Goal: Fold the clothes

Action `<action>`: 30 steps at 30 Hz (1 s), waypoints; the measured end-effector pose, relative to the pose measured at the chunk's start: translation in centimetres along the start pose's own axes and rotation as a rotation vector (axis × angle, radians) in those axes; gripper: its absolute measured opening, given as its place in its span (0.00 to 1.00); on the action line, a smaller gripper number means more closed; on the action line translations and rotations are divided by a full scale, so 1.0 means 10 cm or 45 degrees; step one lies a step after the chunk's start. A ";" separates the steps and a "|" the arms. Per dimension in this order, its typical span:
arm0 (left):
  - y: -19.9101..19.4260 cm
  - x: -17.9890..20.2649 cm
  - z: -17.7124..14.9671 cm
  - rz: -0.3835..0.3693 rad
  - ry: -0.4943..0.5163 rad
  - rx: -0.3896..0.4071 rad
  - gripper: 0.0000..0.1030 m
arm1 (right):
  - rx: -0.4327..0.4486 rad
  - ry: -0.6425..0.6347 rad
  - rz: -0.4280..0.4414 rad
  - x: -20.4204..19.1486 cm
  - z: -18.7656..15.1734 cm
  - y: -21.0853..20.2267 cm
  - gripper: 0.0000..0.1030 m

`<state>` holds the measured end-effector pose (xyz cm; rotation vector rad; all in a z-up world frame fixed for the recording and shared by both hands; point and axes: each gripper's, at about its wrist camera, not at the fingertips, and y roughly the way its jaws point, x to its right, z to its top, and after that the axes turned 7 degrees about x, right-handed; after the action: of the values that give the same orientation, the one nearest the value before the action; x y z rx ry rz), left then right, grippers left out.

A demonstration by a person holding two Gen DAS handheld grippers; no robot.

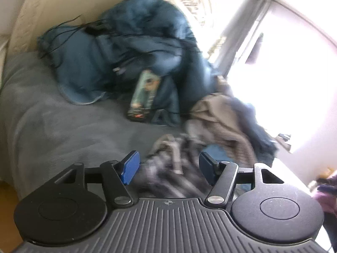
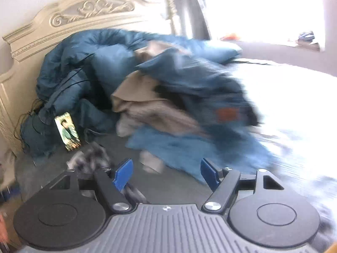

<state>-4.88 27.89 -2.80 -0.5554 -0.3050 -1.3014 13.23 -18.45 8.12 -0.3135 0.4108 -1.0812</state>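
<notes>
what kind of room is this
Most likely a bedroom. A carved cream headboard stands behind a bed covered by a grey blanket, with a bunched blue duvet and loose clothes piled on it beside a bright window.

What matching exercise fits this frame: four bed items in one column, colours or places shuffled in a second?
Items:
1. duvet
2. tan garment
3. photo box
4. plaid garment

Descriptions:
A. grey-and-white, just ahead of the left gripper
B. dark teal, heaped against the headboard
C. propped upright against the heap
D. beige, in the clothes pile

Pairs: 1-B, 2-D, 3-C, 4-A
</notes>
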 end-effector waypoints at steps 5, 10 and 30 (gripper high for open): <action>-0.20 0.55 0.14 -0.246 0.033 -0.053 0.62 | 0.092 -0.007 -0.218 0.48 -0.30 -1.46 0.72; -0.27 1.19 0.06 -0.530 0.049 -0.197 0.66 | 0.193 0.048 -0.389 0.83 -0.56 -2.63 0.72; -0.28 2.77 -2.37 -0.818 0.831 -0.711 0.68 | -0.198 0.558 -0.425 2.54 -1.24 -0.28 0.76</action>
<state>-2.79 -8.30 -7.71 -0.4723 0.4818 -2.1317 15.57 -43.09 -5.84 -0.2873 0.8591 -1.4530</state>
